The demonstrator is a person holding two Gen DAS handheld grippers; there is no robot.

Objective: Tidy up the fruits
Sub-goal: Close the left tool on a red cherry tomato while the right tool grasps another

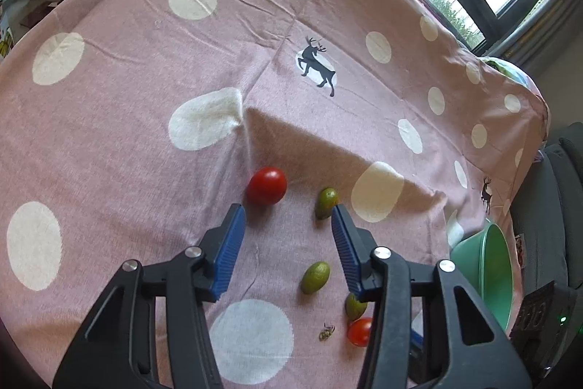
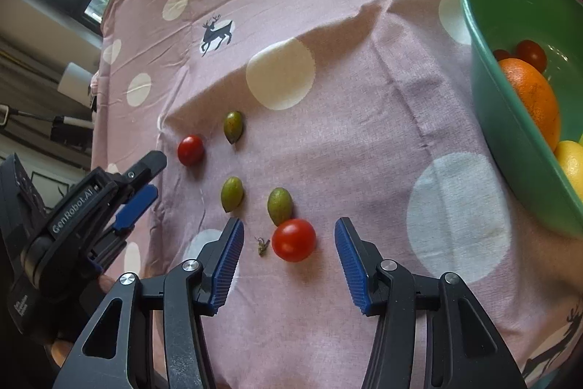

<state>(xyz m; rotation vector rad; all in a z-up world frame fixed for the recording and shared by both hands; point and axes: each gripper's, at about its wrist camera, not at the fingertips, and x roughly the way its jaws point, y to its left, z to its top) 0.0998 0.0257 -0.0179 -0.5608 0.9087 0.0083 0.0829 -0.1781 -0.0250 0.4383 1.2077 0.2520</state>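
Two hand-held grippers hang over a table with a pink dotted cloth (image 2: 328,141). Biggest is the green bowl (image 2: 510,141), with an orange (image 2: 535,97), a lemon (image 2: 574,166) and small tomatoes inside. Left of the bowl lie three green fruits and two tomatoes. The right hand-held gripper (image 2: 289,230) is open around the tomato nearest the bowl (image 2: 293,239), not touching it. The left hand-held gripper (image 1: 288,212) is open too, with the tomato farthest from the bowl (image 1: 266,185) just past its tips. To do it well, I think each should go lower, center its tomato, then squeeze softly.
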